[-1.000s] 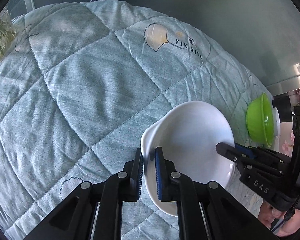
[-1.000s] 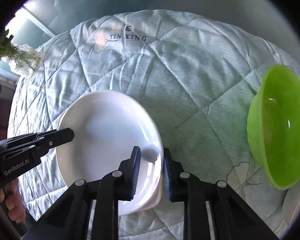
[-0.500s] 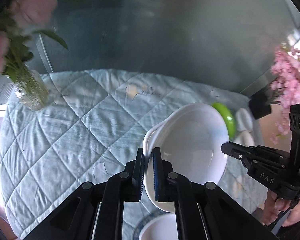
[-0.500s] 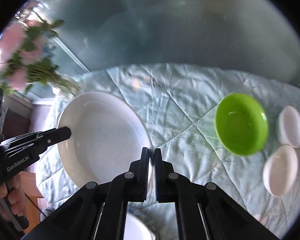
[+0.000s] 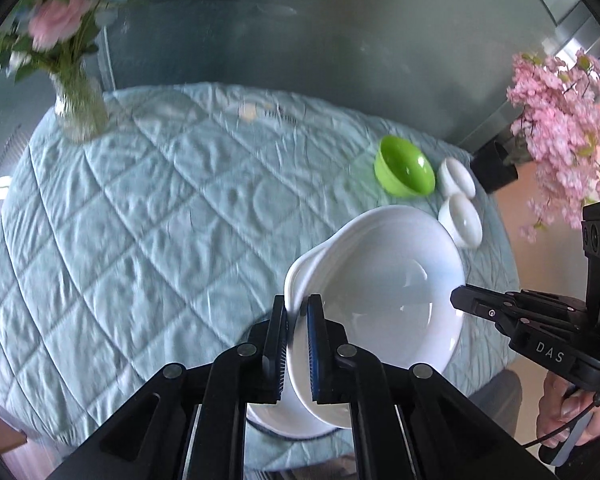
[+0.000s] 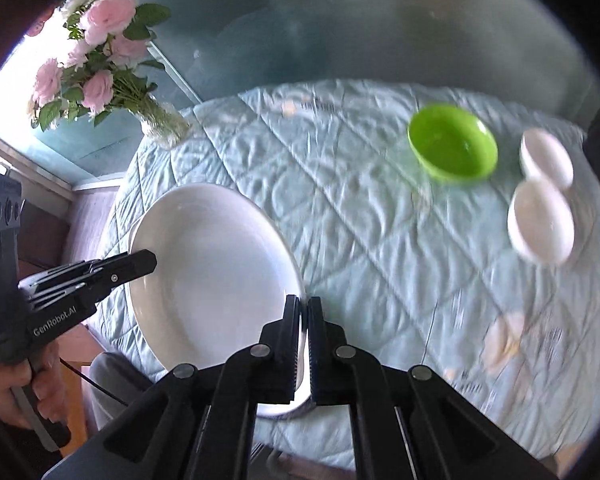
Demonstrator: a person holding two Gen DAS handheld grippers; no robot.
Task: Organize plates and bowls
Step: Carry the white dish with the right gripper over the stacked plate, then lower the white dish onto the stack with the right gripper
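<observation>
White plate (image 5: 384,280) now higher above quilt (image 5: 160,220)

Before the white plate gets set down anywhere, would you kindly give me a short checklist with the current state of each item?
1. Left hand-held gripper clamped on the rim of the large white ceramic plate: ok.
2. Right hand-held gripper clamped on the opposite rim: ok.
3. Plate held clear above the quilted light-blue tablecloth: ok.
4. Another white dish with a dark rim lies directly beneath the plate: ok, though mostly hidden.
5. Green plastic bowl and two small white bowls stand apart from the plate: ok.
6. Plate held level: not ok, it looks tilted.
</observation>
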